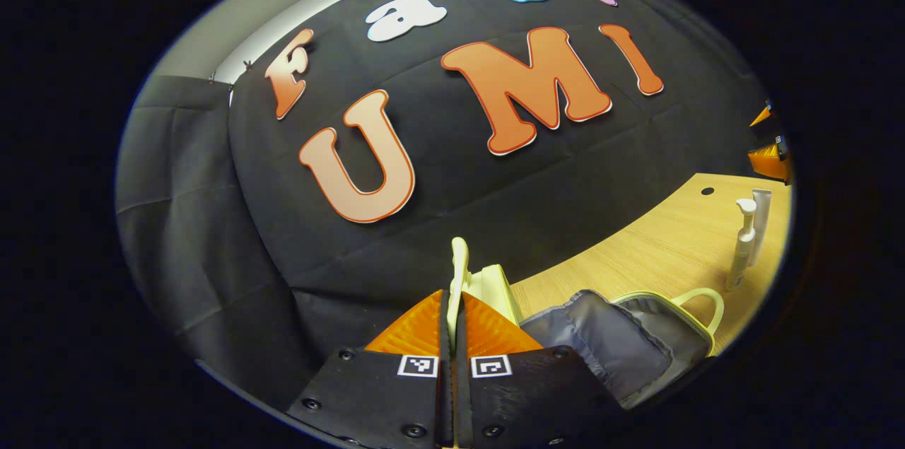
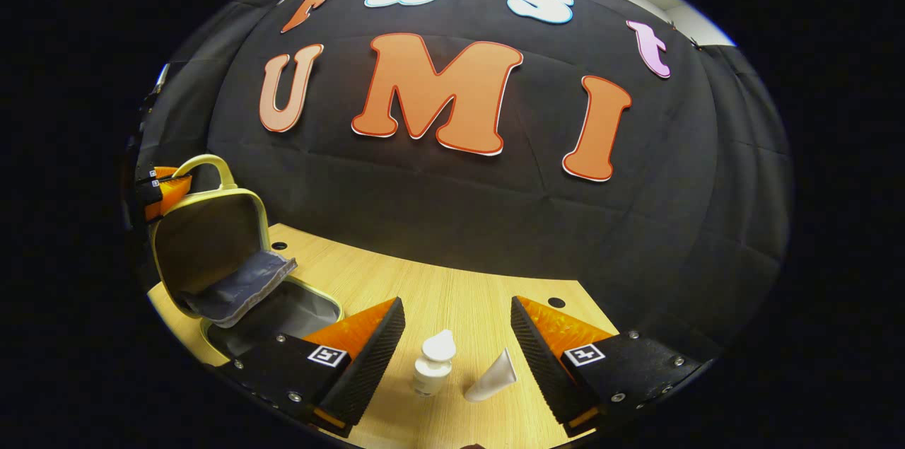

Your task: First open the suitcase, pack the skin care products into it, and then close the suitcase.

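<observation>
A: Which step is in hand?
B: Packing. The right tool [image 2: 458,353] is spread over a pump bottle [image 2: 433,364] and a tube [image 2: 493,377] on the surface [image 2: 396,279]. Farther left, the suitcase [image 2: 233,279] is open, and the left tool [image 1: 453,325] pinches its lid edge [image 1: 459,272].
A: Next?
B: Probably lower and close on the bottle.

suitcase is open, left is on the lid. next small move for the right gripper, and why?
Probably lower the right gripper over the pump bottle and close on it. The fingers stand open with the bottle and the tube upright on the table between them, untouched. The left gripper pinches the lid open, so the suitcase is ready to take it.
</observation>
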Demonstrator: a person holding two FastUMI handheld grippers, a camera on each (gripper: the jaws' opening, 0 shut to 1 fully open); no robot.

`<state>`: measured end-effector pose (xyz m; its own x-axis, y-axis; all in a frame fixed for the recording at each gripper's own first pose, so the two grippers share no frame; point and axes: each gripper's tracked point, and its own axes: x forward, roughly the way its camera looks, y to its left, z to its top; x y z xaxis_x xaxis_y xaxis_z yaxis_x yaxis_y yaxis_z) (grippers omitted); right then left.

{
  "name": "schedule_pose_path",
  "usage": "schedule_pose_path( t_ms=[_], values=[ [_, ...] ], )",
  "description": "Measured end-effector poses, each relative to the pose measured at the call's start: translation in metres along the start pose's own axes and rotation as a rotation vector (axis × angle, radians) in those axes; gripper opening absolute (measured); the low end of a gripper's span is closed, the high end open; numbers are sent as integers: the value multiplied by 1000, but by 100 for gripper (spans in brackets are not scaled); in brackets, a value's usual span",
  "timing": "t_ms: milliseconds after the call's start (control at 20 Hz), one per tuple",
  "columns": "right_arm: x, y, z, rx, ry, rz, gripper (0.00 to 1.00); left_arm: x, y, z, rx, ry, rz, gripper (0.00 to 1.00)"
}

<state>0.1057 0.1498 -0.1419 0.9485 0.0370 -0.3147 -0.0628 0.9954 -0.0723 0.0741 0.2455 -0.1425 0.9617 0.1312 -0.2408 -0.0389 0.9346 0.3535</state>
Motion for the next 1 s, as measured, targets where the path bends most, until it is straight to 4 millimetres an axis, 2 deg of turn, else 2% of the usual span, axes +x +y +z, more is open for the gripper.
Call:
schedule_pose_path(
  t_ms=[150, 350, 500, 550, 600, 800, 850, 900, 1000],
  values=[
    [1, 14, 12, -7, 0, -24, 96, 8, 24, -17, -70, 5, 2, 3],
    [0, 23, 19, 22, 18, -49, 96, 17, 72, -57, -173, 56, 52, 3],
    [1, 25, 23, 30, 27, -67, 95, 27, 105, -101, -229, 126, 95, 3],
    [1, 27, 24, 27, 32, -74, 95, 30, 118, -123, -252, 167, 113, 3],
    [0, 28, 23, 23, 36, -75, 95, 40, 127, -155, -261, 228, 128, 3],
    [5, 34, 22, 0, 51, -71, 96, 49, 135, -230, -296, 345, 135, 3],
    [5, 33, 19, -5, 58, -77, 95, 52, 134, -248, -301, 374, 134, 3],
    [5, 33, 17, 1, 67, -81, 96, 61, 124, -275, -329, 424, 123, 3],
    [3, 30, 15, 13, 72, -90, 96, 66, 115, -303, -352, 489, 104, 3]
  ],
)
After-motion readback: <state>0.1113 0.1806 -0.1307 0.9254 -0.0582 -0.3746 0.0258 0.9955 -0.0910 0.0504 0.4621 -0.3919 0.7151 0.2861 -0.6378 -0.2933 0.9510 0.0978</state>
